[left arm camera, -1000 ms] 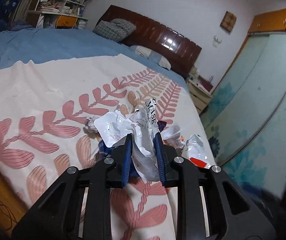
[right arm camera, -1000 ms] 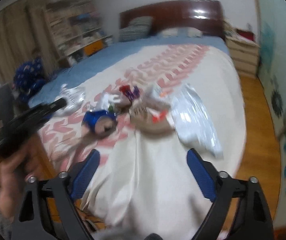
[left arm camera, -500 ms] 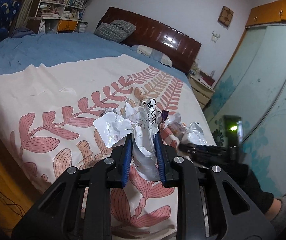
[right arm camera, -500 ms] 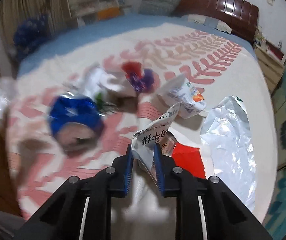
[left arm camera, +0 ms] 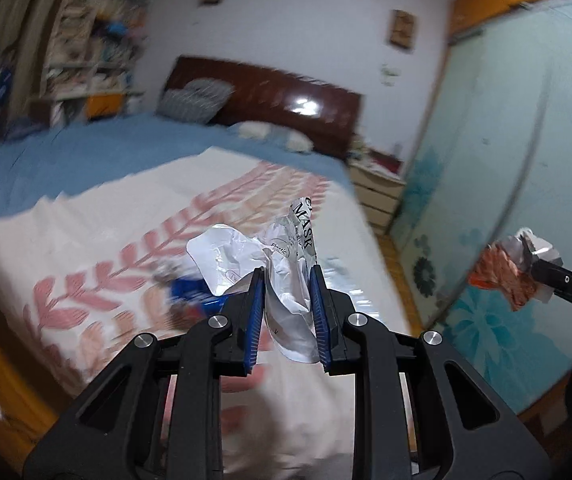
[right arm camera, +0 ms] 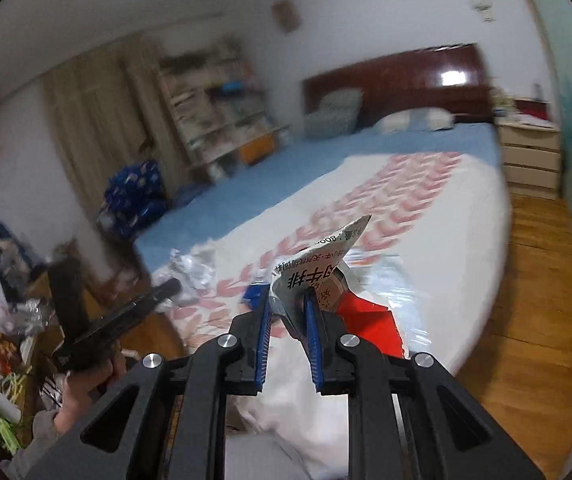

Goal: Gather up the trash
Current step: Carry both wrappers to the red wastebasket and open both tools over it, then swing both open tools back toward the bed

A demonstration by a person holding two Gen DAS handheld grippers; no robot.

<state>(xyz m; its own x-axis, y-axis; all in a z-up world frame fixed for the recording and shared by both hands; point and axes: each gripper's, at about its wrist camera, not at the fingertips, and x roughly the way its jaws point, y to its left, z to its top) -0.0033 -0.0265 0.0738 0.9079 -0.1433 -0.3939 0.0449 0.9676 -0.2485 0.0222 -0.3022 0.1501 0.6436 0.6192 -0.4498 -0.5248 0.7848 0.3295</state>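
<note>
Above the leaf-patterned bed [left arm camera: 98, 240], the left gripper [left arm camera: 286, 280] has its fingers clamped on a crinkled silvery foil wrapper [left arm camera: 286, 300] printed "MASK", while the right gripper [right arm camera: 288, 298] pinches a crumpled snack packet [right arm camera: 314, 276] bearing Chinese characters.

Dim room, both views smeared by motion.
Glare sits on the headboard [left arm camera: 310, 106]; the grippers and what they hold stay sharp, the bed [right arm camera: 426, 216] and shelves [right arm camera: 214, 116] blur, and fisheye bends the dark corners.
</note>
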